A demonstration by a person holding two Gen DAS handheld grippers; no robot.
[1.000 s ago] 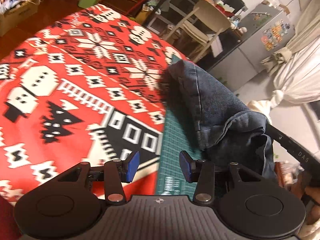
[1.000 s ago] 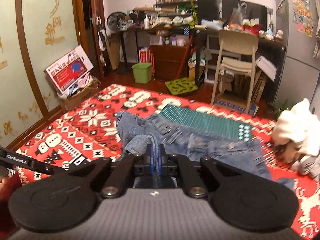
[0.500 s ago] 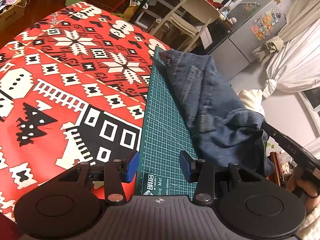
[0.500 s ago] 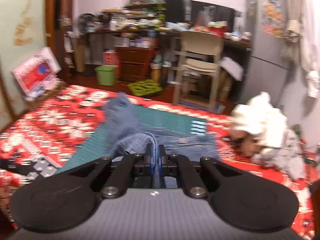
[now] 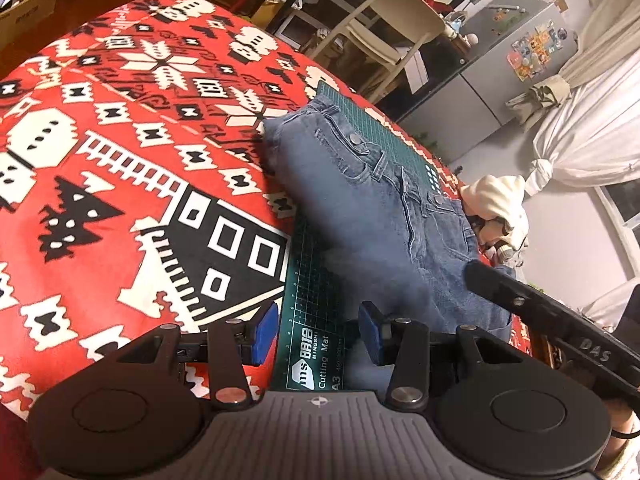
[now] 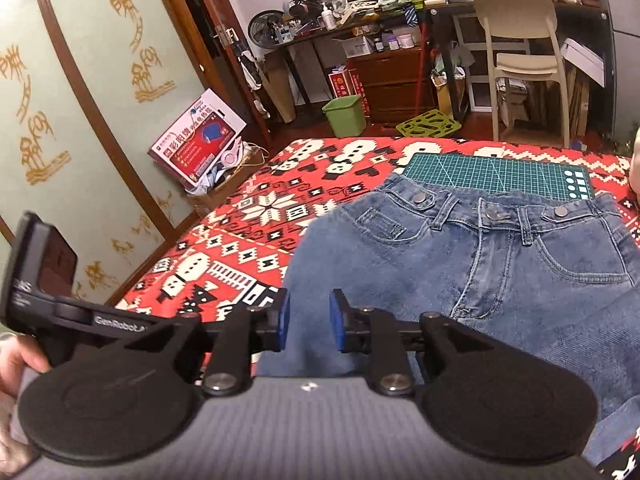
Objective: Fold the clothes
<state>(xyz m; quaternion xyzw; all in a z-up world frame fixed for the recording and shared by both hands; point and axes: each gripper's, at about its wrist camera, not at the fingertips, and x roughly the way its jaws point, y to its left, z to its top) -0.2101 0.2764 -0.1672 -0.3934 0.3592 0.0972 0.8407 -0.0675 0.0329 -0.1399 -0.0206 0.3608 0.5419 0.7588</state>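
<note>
The blue denim jeans (image 6: 500, 264) lie spread flat on the green gridded cutting mat (image 6: 496, 174), which rests on the red, white and black patterned blanket (image 5: 120, 152). The waistband with its metal buttons is toward the far edge of the mat, and the left side of the jeans goes over the mat's left edge onto the blanket. The left claw (image 5: 318, 334) is released and holds nothing, above the near left corner of the mat. The right claw (image 6: 307, 326) is also released, over the near part of the jeans.
</note>
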